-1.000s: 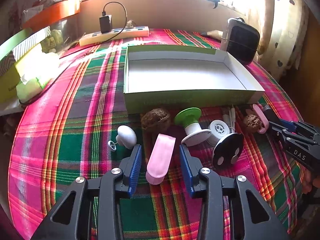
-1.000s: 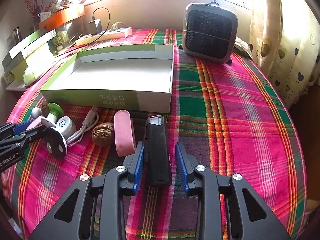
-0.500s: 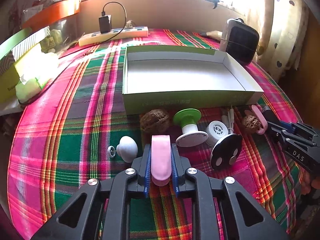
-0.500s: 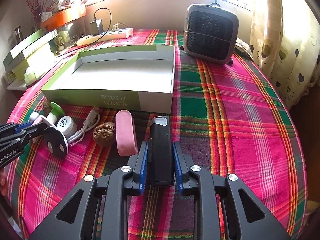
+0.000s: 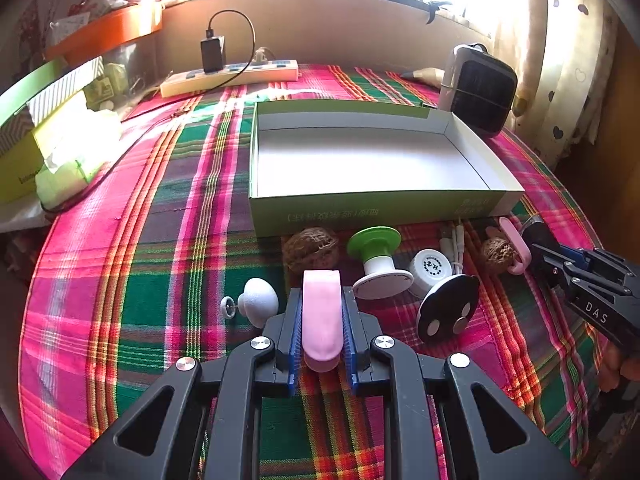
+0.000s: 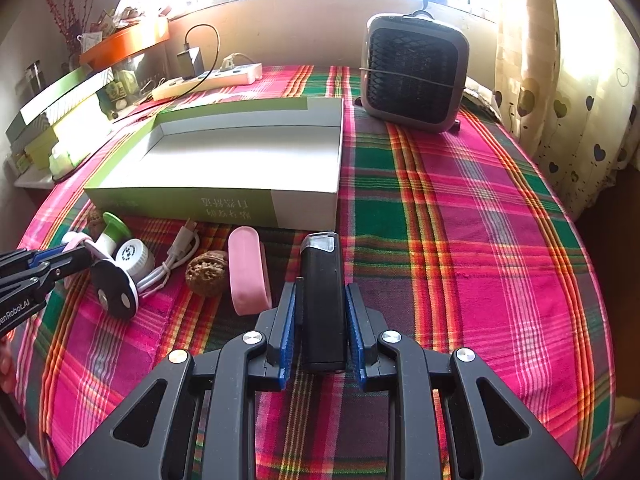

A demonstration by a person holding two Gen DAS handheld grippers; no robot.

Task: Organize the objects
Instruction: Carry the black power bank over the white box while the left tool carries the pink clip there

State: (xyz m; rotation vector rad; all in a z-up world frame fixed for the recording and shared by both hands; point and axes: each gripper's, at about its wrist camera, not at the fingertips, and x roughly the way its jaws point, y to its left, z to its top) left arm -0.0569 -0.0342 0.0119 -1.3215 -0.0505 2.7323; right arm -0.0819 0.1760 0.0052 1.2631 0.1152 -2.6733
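Note:
My left gripper (image 5: 321,300) is shut on a pink oblong piece (image 5: 321,316) on the plaid tablecloth. My right gripper (image 6: 322,298) is shut on a black lighter (image 6: 322,296). An open green-and-white box (image 5: 376,204) lies just beyond, also in the right wrist view (image 6: 224,200). In front of it lie two walnuts (image 5: 311,249) (image 6: 206,272), a green-topped spool (image 5: 376,256), a white round cap (image 5: 432,270), a black disc (image 5: 448,314), a white knob (image 5: 258,302), a second pink piece (image 6: 248,272) and a white cable (image 6: 172,260).
A grey heater (image 6: 412,72) stands behind the box on the right. A power strip (image 5: 232,76) with a charger lies at the back. Boxes and tissues (image 5: 60,152) sit at the left edge. Curtains (image 6: 580,80) hang at the right.
Both grippers have closed: the left on the pink piece, the right on the black lighter. Both have moved slightly forward toward the box.

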